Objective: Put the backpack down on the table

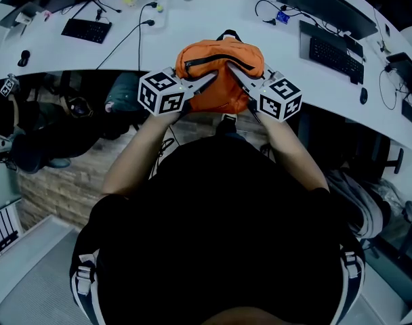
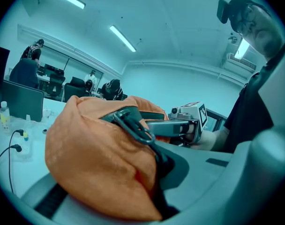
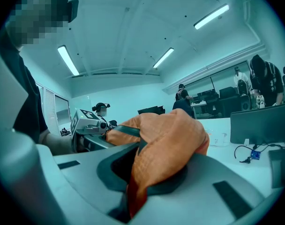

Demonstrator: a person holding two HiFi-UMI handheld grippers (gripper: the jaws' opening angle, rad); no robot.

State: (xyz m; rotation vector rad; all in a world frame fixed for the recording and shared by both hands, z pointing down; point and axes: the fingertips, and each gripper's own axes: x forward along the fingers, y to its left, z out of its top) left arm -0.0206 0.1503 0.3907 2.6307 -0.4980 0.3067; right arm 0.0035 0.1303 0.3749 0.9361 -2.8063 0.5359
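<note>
**Backpack at the tabletop's near edge, both grippers clamped on it**

We hold the orange backpack between us and the white tabletop, one gripper on each side. In the head view the bag sits over the tabletop's near edge, its upper part over the white surface and its lower part overlapping the rim. We cannot tell from any view whether its underside rests on the tabletop or hangs just above it.

The left gripper has its jaws pressed in on the bag's left side. Its own view shows orange fabric bunched between them, with a dark strap and a metal ring running across the top. The right gripper mirrors this. Its jaws are closed down on a fold of the orange fabric, which bulges out above them. Neither pair of jaws shows any free gap.

We judge the carry to be nearly finished, since the bag is at the tabletop and roughly level with it. What is left is to move it a little further in from the rim, settle its weight and then open both pairs of jaws. The stretch ahead looks free. A keyboard and a cable lie well apart to the left, and a second keyboard lies off to the right.
</note>
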